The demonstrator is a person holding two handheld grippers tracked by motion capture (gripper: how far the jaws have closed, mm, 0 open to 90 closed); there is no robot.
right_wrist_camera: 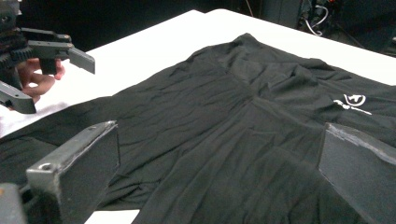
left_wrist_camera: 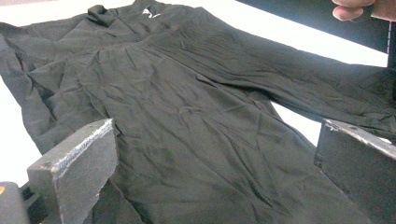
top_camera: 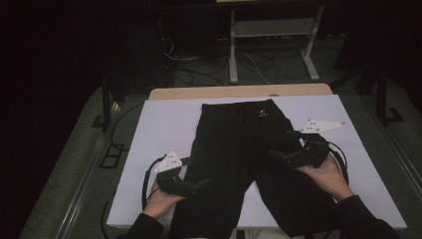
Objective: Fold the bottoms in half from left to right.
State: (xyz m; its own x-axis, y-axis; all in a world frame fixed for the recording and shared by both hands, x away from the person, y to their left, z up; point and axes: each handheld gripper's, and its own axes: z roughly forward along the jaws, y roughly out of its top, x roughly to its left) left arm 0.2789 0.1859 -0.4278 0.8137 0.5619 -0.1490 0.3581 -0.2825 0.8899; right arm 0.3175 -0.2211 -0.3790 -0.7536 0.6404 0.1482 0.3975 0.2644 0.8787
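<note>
Two grippers are hovering over a pair of black trousers (top_camera: pixel 244 159) that is lying flat on the white table (top_camera: pixel 164 124), waistband at twelve o'clock and legs running back toward six, their ends hanging off the near edge. Nearest, at about seven o'clock, the left gripper (top_camera: pixel 199 185) is sitting beside the outer edge of the left leg, its jaws standing wide apart with nothing between them; in the left gripper view the creased leg cloth is lying loose beyond them. Farther off, at about three o'clock, the right gripper (top_camera: pixel 278 155) is hanging over the right leg, jaws likewise spread wide and holding nothing. Beyond it, a small white logo (right_wrist_camera: pixel 353 102) is showing near the waistband. The work looks like a fold just starting, so each gripper is probably best lowered onto a leg's outer edge, pinching one layer cleanly, both lifting evenly so the cloth is not dragging or bunching.
</note>
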